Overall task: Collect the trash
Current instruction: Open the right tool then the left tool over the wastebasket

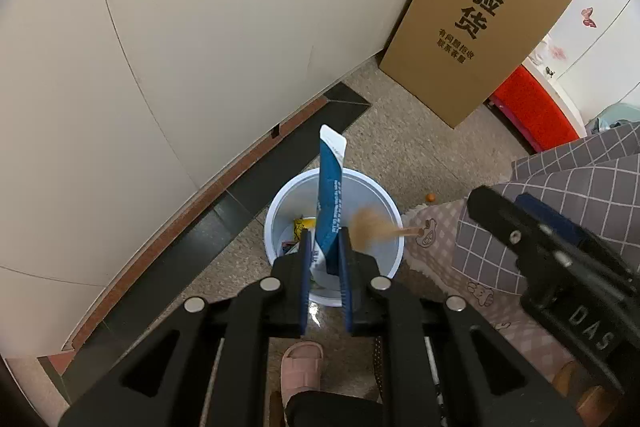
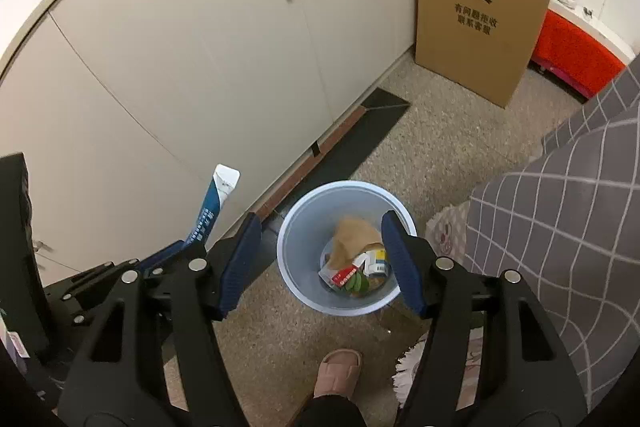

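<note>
I hold the left gripper (image 1: 325,247) closed on a blue-and-white sachet (image 1: 330,195), its blue pads clamped on the lower end so that the rest of the packet stands up and forward of the fingers. My judgement is that the grip is kept low on the packet so it will fall clear once the jaws part. In the left wrist view the sachet lies directly over the mouth of the white bin (image 1: 276,223), which suggests I have lined it up for release.

My right gripper (image 2: 320,259) has its jaws spread wide with nothing between the pads. It points steeply down, and the bin (image 2: 292,227) sits framed between its fingers. A brown piece of paper (image 2: 352,239) lies inside the bin, on the heap or just arriving; in the left wrist view the same brown shape (image 1: 370,227) is motion-blurred near the rim, so I judge it to be falling from the open jaws.

Bin contents, as far as visible: the brown paper, a red-and-white wrapper (image 2: 345,274), something green (image 2: 356,283), and a yellow-and-white packet (image 2: 378,261). The heap covers only the bottom; the walls above it are bare.

The bin stands on the speckled floor (image 2: 420,147), near a grey checked cloth (image 2: 560,207) on its right. My slippered foot (image 2: 338,371) is planted just in front of it. Beyond the bin runs a dark floor strip, then the cream cabinet doors (image 2: 240,67), with a tall cardboard box (image 2: 480,7) leaning at the far right.
</note>
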